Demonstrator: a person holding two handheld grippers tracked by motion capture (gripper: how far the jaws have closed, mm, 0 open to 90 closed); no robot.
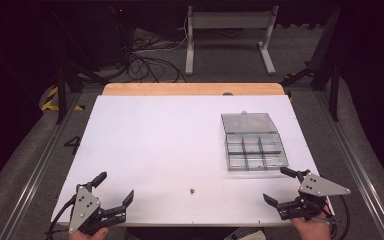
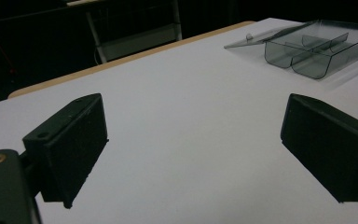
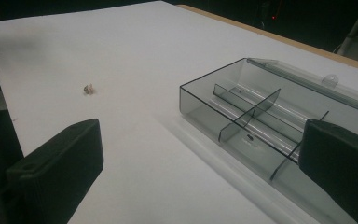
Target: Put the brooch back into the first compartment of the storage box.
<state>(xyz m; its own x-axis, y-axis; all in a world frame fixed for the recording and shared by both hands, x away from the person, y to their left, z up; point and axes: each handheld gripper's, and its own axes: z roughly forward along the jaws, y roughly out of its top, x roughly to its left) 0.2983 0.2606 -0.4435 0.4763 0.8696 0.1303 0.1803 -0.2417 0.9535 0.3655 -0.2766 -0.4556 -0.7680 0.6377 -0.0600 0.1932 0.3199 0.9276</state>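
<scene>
A clear grey compartment box (image 1: 255, 142) lies on the right half of the white table (image 1: 155, 140), with its lid folded open behind it. A tiny pale part (image 1: 192, 190), maybe a screw, rests near the front edge between my hands. My left gripper (image 1: 114, 188) hovers at the front left corner, open and holding nothing. My right gripper (image 1: 279, 186) is at the front right, just before the box, also open and holding nothing. In the right gripper view the box (image 3: 261, 116) lies beyond the wide jaws, and the small part (image 3: 89, 88) lies off to the left. In the left gripper view the box (image 2: 317, 49) sits far off to the right.
A wooden strip (image 1: 192, 89) runs along the table's far edge. On the floor beyond stand a grey metal stand (image 1: 230, 30) and a tangle of cables (image 1: 150, 65). A dark speck (image 3: 249, 137) lies in one box compartment.
</scene>
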